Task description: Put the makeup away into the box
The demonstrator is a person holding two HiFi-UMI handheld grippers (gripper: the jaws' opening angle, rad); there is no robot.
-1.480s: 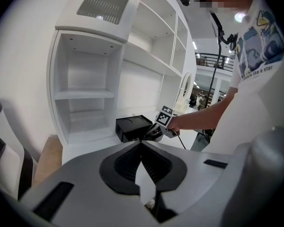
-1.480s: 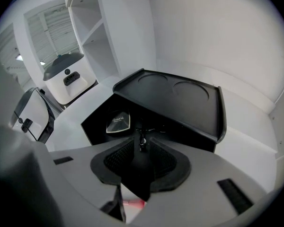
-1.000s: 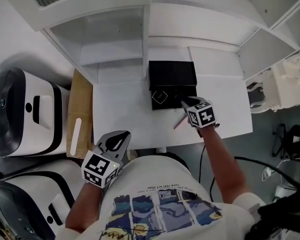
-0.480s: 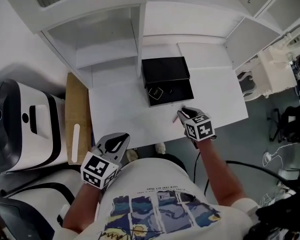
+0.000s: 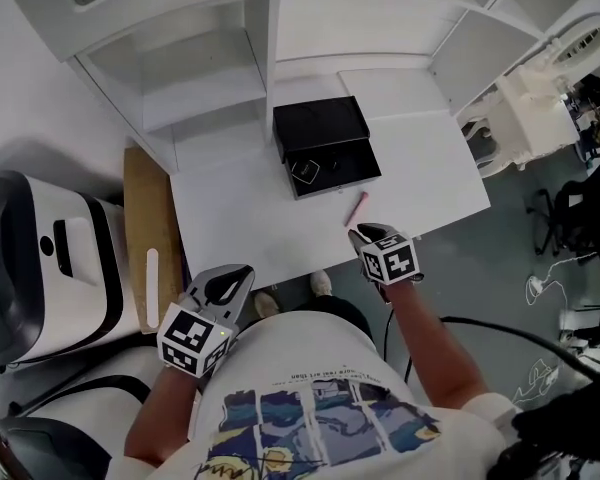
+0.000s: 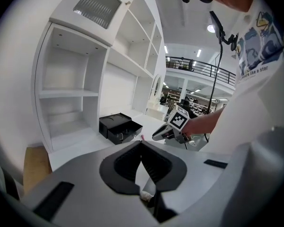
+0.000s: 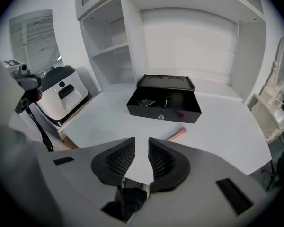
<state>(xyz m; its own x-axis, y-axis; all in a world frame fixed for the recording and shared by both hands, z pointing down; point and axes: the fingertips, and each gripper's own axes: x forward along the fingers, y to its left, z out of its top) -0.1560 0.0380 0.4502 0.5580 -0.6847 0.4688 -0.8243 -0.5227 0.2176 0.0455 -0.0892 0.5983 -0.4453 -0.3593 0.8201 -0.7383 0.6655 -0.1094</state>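
1. Shirt (image 5: pixel 320 408): a tiled painting print under a line of lettering too small to read.
2. Left gripper (image 5: pixel 240 272), by the table's near left corner: jaws closed tip to tip with nothing between them. Its cube carries a black-and-white square marker.
3. Right gripper (image 5: pixel 358 234), at the table's near edge: jaws a narrow gap apart and empty, with a like marker on its cube.
4. Pink makeup stick (image 5: pixel 356 208): lies on the white table (image 5: pixel 230 218), outside the box and just in front of it, clear of the right gripper.
5. Black box (image 5: pixel 318 126): open, with the lid raised at the back and small dark items inside. The silver emblem on its front wall is unreadable.
6. White shelves (image 5: pixel 200 98): behind the box.
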